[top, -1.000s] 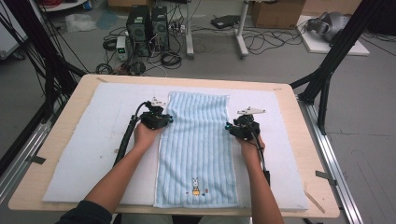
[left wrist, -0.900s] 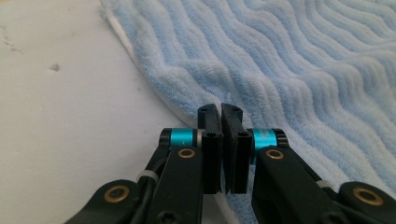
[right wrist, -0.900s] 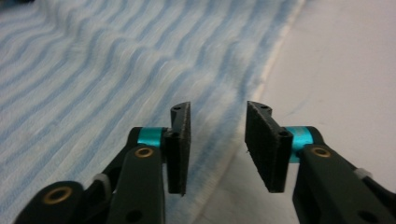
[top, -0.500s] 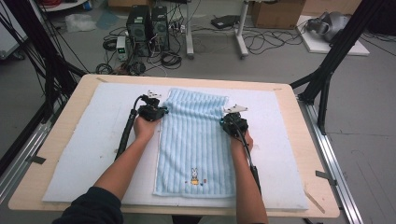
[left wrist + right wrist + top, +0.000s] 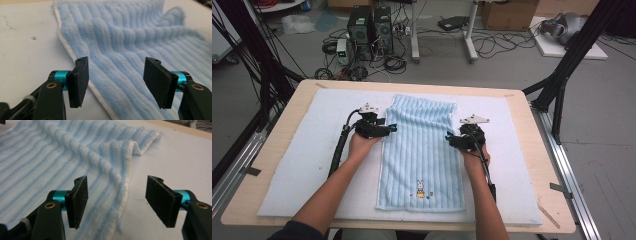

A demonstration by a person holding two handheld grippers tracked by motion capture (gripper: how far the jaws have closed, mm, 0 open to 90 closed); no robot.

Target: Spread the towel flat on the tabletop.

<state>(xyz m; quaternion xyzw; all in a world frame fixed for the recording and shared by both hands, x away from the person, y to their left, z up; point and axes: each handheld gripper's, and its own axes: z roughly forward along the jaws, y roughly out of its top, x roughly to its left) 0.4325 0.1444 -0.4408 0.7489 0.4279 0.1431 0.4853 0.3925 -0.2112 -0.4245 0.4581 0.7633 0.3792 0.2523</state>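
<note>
The blue striped towel (image 5: 421, 155) lies flat on the white-padded tabletop (image 5: 292, 165); the left hand-held gripper (image 5: 389, 128) and right hand-held gripper (image 5: 450, 141) have just been opening, holding nothing, pads astride the hems; a shallow re-grip may pinch only fluff and wrinkle the towel's rumpled far end.

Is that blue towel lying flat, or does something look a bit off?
Not quite flat. The blue towel bunches into ripples at its far end on the white mat, and its edge buckles up by the right hand-held gripper. Nothing looks torn or spilled.

Light blue ribbed-stripe towel (image 5: 422, 150), white edging
</note>
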